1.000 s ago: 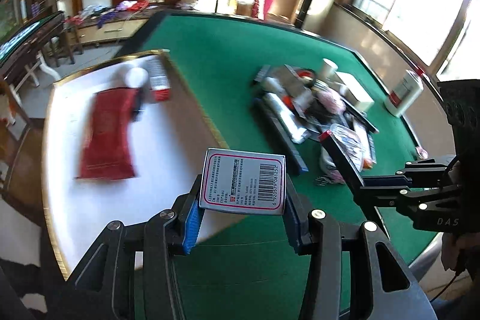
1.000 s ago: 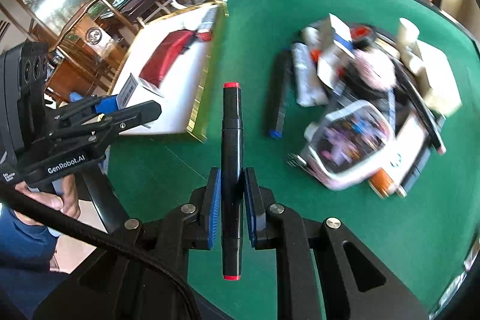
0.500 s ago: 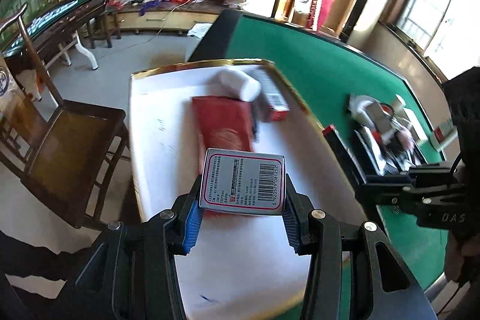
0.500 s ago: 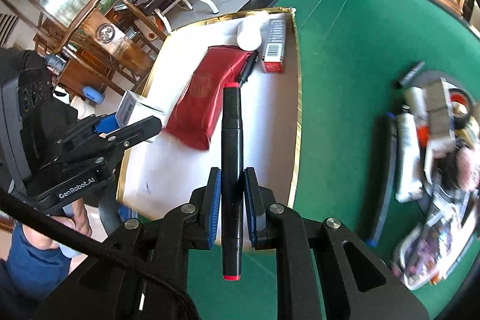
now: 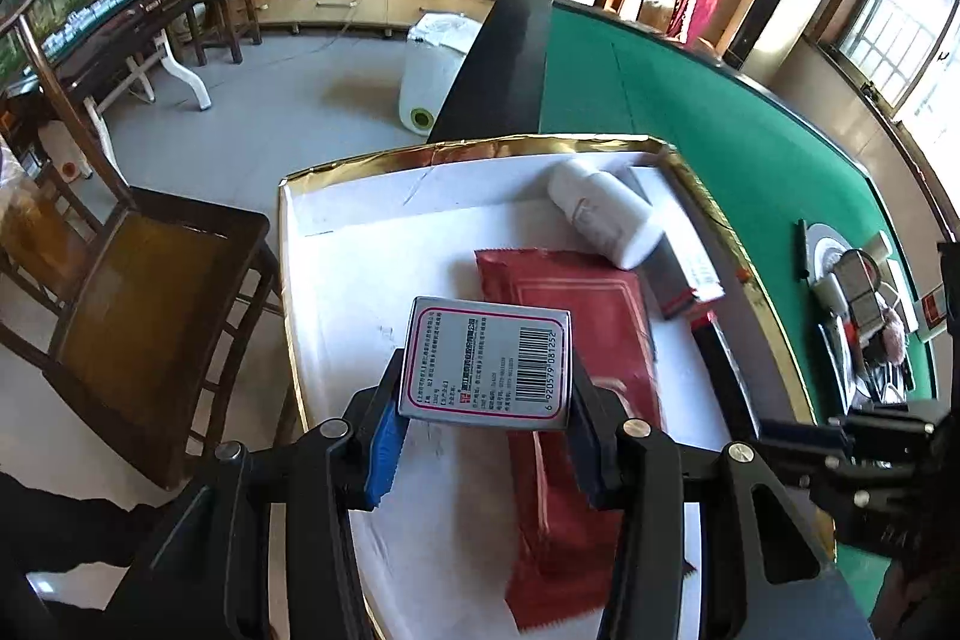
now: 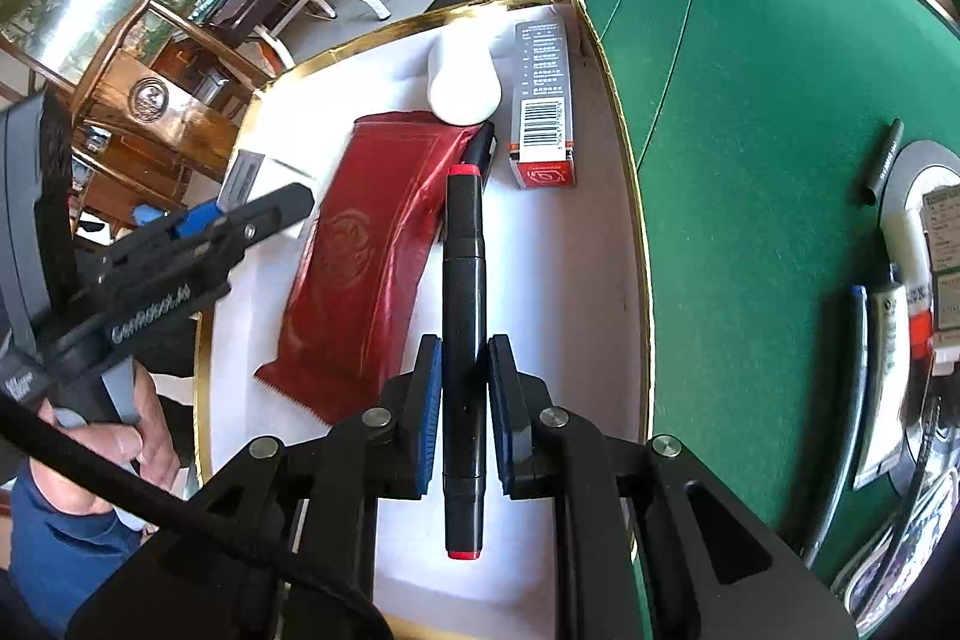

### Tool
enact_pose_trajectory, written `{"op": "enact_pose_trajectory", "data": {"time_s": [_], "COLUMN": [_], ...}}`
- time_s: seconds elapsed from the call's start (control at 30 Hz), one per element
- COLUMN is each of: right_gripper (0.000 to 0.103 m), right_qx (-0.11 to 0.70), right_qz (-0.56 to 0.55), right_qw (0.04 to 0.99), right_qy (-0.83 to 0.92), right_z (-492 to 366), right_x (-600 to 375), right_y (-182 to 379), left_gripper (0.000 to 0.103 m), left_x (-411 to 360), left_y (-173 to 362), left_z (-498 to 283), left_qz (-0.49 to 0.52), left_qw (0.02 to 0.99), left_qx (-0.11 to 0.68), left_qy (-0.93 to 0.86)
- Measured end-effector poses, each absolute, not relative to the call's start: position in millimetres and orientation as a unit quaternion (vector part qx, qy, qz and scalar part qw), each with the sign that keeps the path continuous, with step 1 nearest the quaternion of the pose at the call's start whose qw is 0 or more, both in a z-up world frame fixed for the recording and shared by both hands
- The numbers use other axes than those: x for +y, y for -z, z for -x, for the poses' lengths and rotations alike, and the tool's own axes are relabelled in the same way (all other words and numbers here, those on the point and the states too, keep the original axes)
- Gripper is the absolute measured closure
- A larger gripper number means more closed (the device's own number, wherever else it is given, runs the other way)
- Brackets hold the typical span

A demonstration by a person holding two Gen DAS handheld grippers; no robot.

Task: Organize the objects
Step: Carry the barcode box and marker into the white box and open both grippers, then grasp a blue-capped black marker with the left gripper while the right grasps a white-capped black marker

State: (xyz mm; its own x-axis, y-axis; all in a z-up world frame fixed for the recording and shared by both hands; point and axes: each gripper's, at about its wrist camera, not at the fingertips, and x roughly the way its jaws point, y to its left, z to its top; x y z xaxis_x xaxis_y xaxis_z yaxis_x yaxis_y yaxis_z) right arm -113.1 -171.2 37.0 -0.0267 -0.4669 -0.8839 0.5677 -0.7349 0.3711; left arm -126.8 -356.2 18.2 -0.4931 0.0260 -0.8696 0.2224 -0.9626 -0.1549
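Note:
My left gripper [image 5: 483, 430] is shut on a small silver box [image 5: 486, 361] with a pink border and a barcode, held above the white tray [image 5: 360, 244] with a gold rim. My right gripper [image 6: 463, 394] is shut on a black marker [image 6: 462, 292] with red ends, also over the tray [image 6: 570, 280]. In the tray lie a red foil packet [image 6: 366, 250], a white bottle [image 6: 462, 76] on its side, a grey and red carton [image 6: 543, 100] and a second black marker [image 6: 480, 154]. The left gripper [image 6: 240, 226] shows at the tray's left edge in the right wrist view.
The tray sits on a green felt table [image 6: 750, 70]. A pile of loose items [image 5: 858, 304] lies on the felt to the right, with a dark pen [image 6: 885, 160] beside it. A wooden chair [image 5: 138, 292] stands left of the tray. A hand [image 6: 114, 442] holds the left gripper's handle.
Both grippers have swung left from above the green felt and the pile to above the white tray and come lower. Each kept its grip, on the box and on the marker.

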Motion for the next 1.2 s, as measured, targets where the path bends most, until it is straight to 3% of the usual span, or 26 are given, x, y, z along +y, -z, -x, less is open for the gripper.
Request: {"op": "enact_pose_trajectory", "data": {"time_s": [0.63,0.7,0.77,1.2], "right_gripper": [0.089,0.089,0.088,0.082], "right_qx": [0.049,0.044,0.041,-0.002], "right_qz": [-0.608,-0.609,-0.608,-0.589], "right_qw": [0.346,0.347,0.349,0.364], "right_qy": [0.713,0.712,0.711,0.721], "right_z": [123.9,124.5,124.1,101.7], "right_x": [-190.3,-187.5,-183.9,-116.7], "right_y": [-23.2,-24.4,-25.6,-55.4], "left_gripper": [0.061,0.057,0.046,0.046], "left_x": [-361.3,-361.1,-359.9,-314.2], "left_y": [-13.5,-13.3,-14.8,-60.9], "left_z": [133.5,132.3,131.5,101.9], "left_qz": [-0.499,-0.502,-0.505,-0.475], "left_qw": [0.062,0.061,0.058,0.033], "left_qx": [0.122,0.122,0.123,0.156], "left_qy": [0.856,0.854,0.853,0.866]}}
